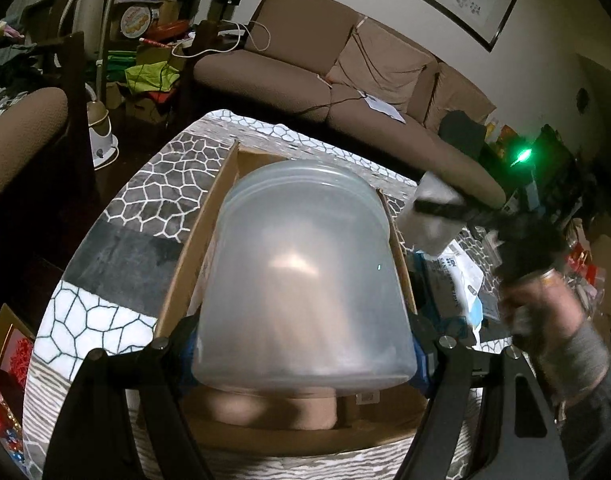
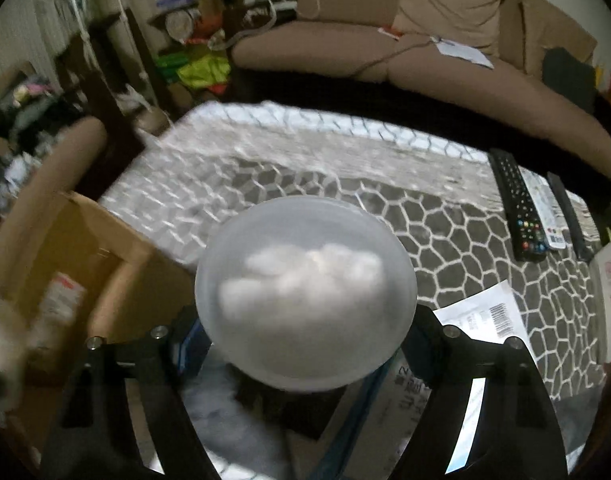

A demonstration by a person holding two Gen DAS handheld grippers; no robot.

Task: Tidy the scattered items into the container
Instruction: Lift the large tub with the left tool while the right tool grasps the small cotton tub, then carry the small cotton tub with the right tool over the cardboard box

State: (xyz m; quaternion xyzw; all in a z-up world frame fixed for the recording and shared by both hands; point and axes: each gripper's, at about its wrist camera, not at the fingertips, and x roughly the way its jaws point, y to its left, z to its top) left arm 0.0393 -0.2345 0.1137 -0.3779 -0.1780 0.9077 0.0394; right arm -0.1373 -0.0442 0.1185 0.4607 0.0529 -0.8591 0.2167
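My left gripper (image 1: 305,344) is shut on a translucent plastic jar (image 1: 305,264), pads pressing on both of its sides. The jar hangs over an open cardboard box (image 1: 209,240), with a tan round thing showing under it inside the box. My right gripper (image 2: 305,340) is shut on a second translucent jar (image 2: 305,292) with white fluffy contents. That jar is above the table, just right of the cardboard box (image 2: 105,248). In the left wrist view the right gripper (image 1: 437,208) shows beside the box's right wall, a person's hand (image 1: 545,312) behind it.
A cloth with a grey honeycomb pattern (image 2: 445,232) covers the table. Two remote controls (image 2: 521,216) lie at the far right, a barcoded paper (image 2: 481,316) and a white-and-blue packet (image 1: 461,280) lie near the box. A brown sofa (image 1: 305,52) runs behind the table.
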